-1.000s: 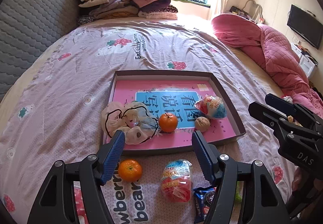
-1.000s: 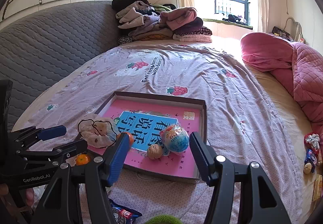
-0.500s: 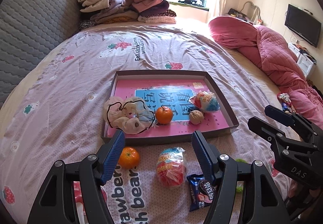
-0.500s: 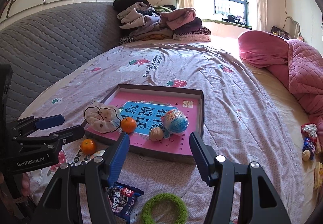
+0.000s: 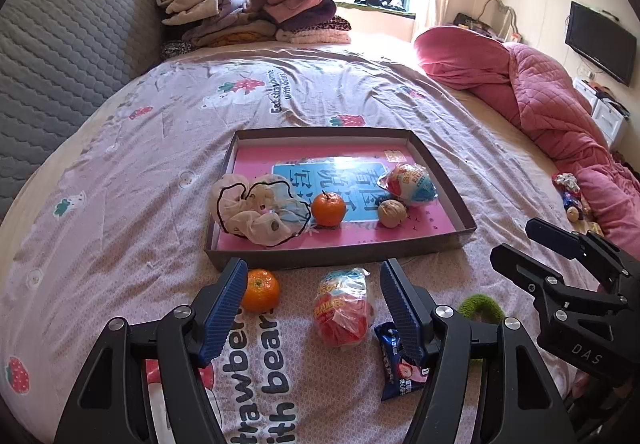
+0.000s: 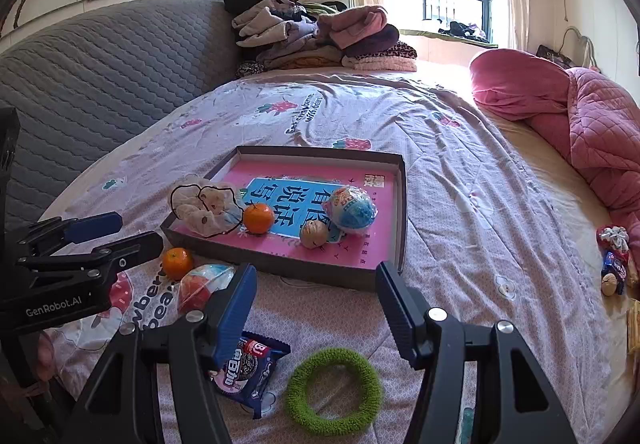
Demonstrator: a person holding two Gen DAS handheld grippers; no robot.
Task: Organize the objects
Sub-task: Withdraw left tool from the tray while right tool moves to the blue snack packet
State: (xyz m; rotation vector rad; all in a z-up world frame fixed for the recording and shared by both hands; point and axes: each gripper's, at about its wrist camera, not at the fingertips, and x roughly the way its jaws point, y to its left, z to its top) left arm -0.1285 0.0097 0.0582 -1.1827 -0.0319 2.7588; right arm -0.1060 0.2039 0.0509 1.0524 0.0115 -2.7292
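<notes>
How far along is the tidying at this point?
Done: scrunchie, orange, walnut and wrapped egg lie in the tray. In hand: nothing; left gripper and right gripper are open. Left: second orange, red packet, cookie pack, green ring.

Both grippers' fingers (image 5: 224, 308) apart (empty)

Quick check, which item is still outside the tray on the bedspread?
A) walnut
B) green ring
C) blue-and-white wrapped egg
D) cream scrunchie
B: the green ring lies on the bedspread in front of the tray, between the right gripper's fingers, while the walnut, wrapped egg and scrunchie sit inside the tray.
</notes>
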